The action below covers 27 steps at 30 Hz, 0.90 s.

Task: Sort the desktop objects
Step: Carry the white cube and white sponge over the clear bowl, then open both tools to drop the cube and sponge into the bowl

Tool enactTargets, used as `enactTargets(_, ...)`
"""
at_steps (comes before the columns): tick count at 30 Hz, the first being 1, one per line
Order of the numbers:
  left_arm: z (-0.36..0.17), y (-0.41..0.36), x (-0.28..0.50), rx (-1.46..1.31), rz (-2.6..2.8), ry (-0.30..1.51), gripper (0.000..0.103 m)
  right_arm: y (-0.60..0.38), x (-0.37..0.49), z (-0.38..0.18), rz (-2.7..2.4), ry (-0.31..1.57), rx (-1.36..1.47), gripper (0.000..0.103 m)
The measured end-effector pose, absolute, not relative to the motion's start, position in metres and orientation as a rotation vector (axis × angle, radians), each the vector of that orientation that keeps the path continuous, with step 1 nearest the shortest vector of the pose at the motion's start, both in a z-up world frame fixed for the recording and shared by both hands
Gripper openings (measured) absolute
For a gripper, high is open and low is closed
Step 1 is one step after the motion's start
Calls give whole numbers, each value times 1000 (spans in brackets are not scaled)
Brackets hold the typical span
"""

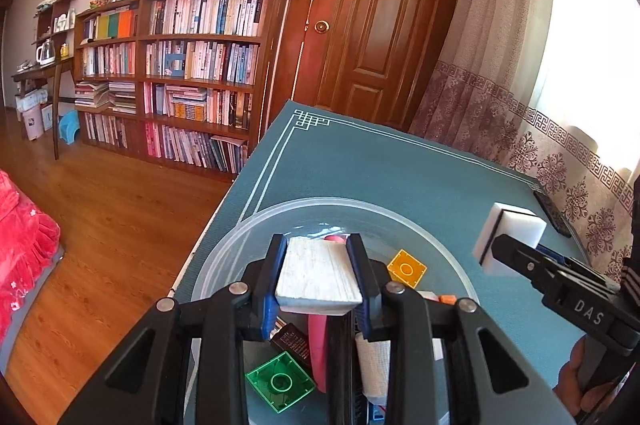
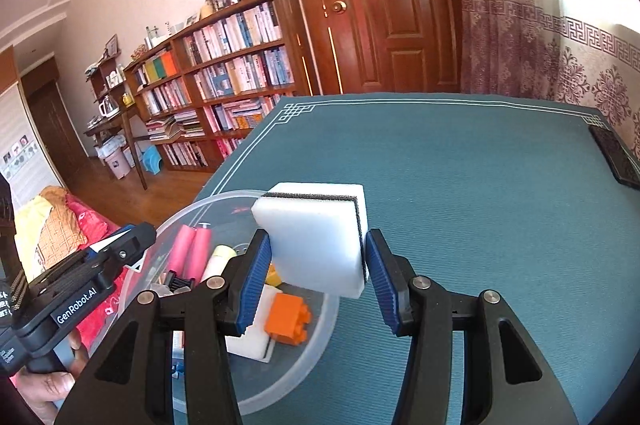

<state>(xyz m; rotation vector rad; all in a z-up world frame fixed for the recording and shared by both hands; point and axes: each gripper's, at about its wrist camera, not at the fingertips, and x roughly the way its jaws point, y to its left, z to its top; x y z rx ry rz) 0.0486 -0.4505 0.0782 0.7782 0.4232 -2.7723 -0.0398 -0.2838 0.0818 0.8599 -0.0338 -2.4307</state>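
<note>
The left gripper (image 1: pixel 318 275), marked "GenRobot.AI", clamps a whitish, perhaps wooden block (image 1: pixel 316 277) over the clear plastic bowl (image 1: pixel 440 237); the right gripper (image 2: pixel 318 257), lettered "DAS", pinches a white sponge (image 2: pixel 316 241) above the bowl's rim, teal table mat (image 2: pixel 460 185) beyond

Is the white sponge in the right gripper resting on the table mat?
No, the white sponge is held up between the jaws of the right gripper, above the mat and the bowl's rim.
</note>
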Motion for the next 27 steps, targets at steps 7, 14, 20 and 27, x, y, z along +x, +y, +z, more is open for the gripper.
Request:
enactTargets(7,73,-455,47,789,-2779,448,34,-313,-37,75,-2365,24,867,52)
enactTargets(14,68,-463,49,788,-2774,504,34,-323,-40,66,-2319,22,886,55)
enactTargets(20,66,-472,53,748,-2785,616,76,-321,-42,61,-2284,1,904,58)
enactTargets(27,66,-473,54,732,-2775,630,77,-312,-40,61,-2253,-53,922,59)
